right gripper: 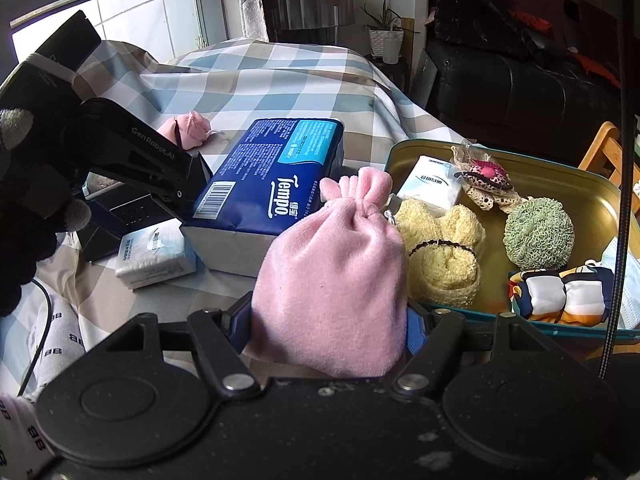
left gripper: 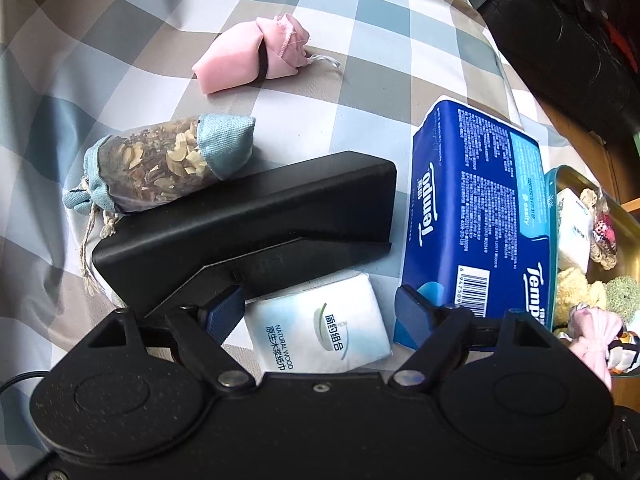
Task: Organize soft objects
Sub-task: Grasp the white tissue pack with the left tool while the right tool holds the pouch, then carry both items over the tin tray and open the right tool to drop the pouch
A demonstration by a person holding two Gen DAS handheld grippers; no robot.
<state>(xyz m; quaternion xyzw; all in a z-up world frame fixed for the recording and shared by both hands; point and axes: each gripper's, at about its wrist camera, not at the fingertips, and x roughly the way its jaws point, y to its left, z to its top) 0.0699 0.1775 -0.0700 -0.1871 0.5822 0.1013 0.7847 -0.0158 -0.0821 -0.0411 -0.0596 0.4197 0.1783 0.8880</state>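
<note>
Checked cloth over the desk (right gripper: pixel 280 76) | right claw (right gripper: pixel 328 320) clamped on pink velvet pouch (right gripper: pixel 332 280), just beside the tin's (right gripper: pixel 560 176) near rim, pouch neck pointing away (tin already well filled) | left claw (left gripper: pixel 320 316) pointing steeply down, jaws apart astride white tissue pack (left gripper: pixel 320 328), not pinching it, beyond the blue Tempo pack (right gripper: pixel 272 184) from the tin

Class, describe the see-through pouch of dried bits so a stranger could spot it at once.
Start at the checked tablecloth. Beside the long black block lies a sachet, touching the block's edge. Unlike the pink bundle beyond it, its clear middle shows dried flakes, with pale blue cloth ends and a string tie.
</note>
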